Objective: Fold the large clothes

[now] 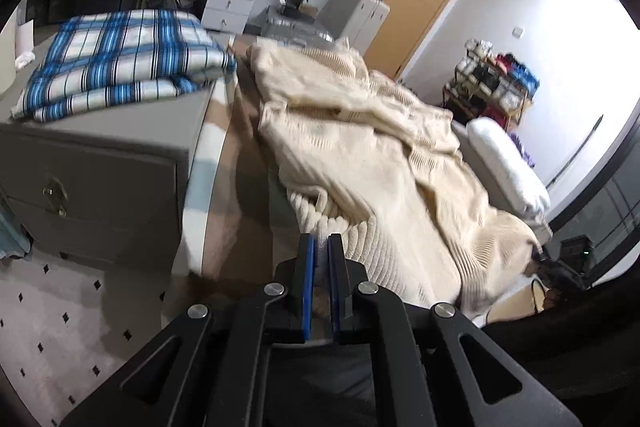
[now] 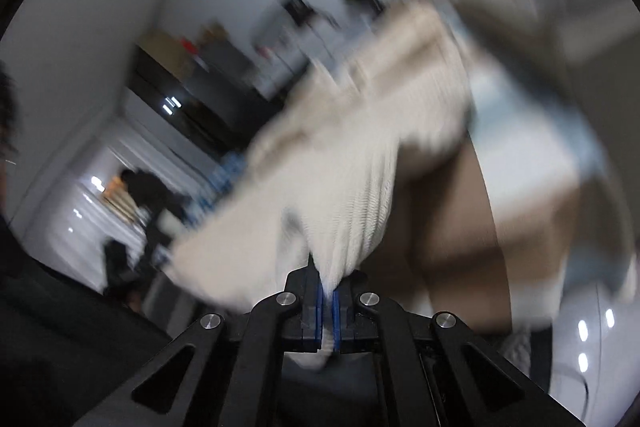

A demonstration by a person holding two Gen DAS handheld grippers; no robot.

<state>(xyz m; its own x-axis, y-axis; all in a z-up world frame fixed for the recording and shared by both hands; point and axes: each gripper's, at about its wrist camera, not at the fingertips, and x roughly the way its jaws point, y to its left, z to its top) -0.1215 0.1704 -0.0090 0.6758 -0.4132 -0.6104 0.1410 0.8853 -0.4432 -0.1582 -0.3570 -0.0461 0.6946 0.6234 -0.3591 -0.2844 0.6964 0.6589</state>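
Cream ribbed knit sweater (image 1: 360, 147) lay rumpled on bed (image 1: 236, 163). Right claw (image 2: 327, 291) pinched its edge w/ fabric lifted; left claw (image 1: 319, 247) nearly pressed together, holding nothing visible.

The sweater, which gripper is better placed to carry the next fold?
Right, probably. The right gripper is shut on the sweater with knit between its pads. The left gripper holds nothing visible, its tips near the hem.

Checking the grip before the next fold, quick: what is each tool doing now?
Left tool: nearly shut, holding nothing visible.
Right tool: shut on the cream sweater.
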